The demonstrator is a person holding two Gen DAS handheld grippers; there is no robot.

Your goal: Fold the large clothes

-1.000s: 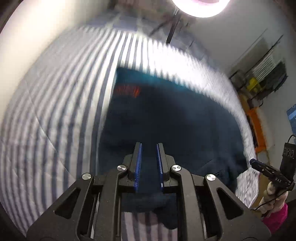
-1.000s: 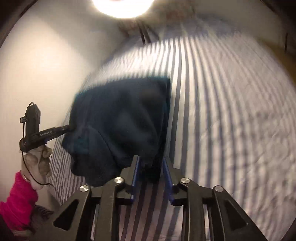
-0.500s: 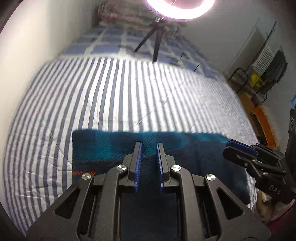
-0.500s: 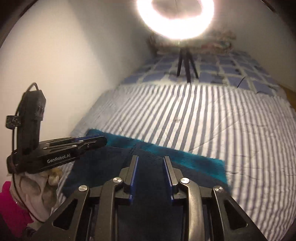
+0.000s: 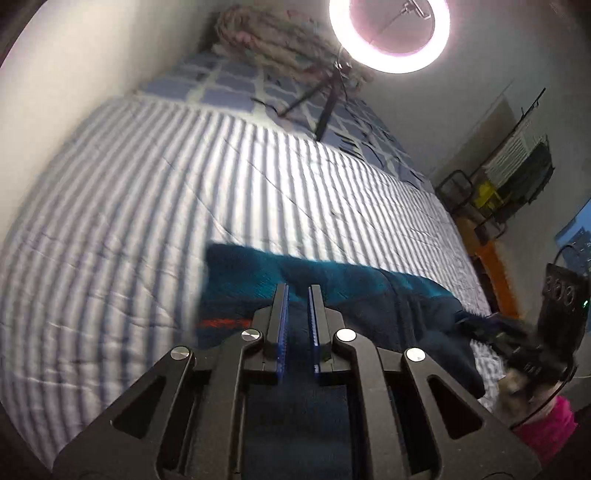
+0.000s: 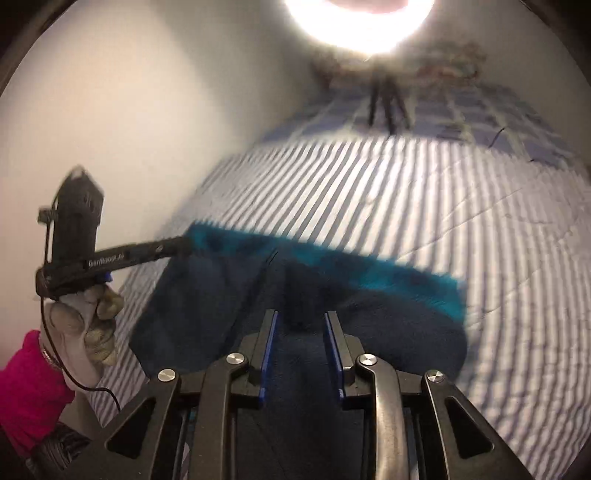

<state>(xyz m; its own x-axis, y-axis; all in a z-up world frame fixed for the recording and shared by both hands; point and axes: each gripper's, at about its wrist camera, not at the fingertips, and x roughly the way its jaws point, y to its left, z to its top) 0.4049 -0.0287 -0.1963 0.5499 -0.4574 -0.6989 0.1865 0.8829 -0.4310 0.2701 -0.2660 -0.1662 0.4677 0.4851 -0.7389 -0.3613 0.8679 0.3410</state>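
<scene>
Left wrist view: the left gripper [image 5: 297, 291] points down at a slant over the dark navy fleece garment with a teal band [image 5: 332, 295], which lies on the blue-and-white striped bedspread [image 5: 184, 206] near its lower edge. Its blue-padded jaws have just been closing and now stand nearly together with the dark cloth between them; the narrow slit left shows fabric, so they clamp the garment. The gripper body hides the cloth below the pads. At the right of the garment the right gripper [image 5: 491, 325] is a dark blur, and the gloved hand beneath it is hard to make out. An orange mark sits on the garment's left part. A glowing ring lamp on a tripod [image 5: 389, 35] stands beyond the bedspread.

Right wrist view: the right gripper [image 6: 301, 325] also tilts downward, its jaws held somewhat apart around a raised fold of the navy cloth; whether the pads press it I cannot tell. Left of the garment, a gloved hand [image 6: 83, 325] with a pink sleeve [image 6: 29, 387] holds the left gripper, whose tip meets the teal band's left corner. The teal band runs across the garment's far edge, blurred.
</scene>
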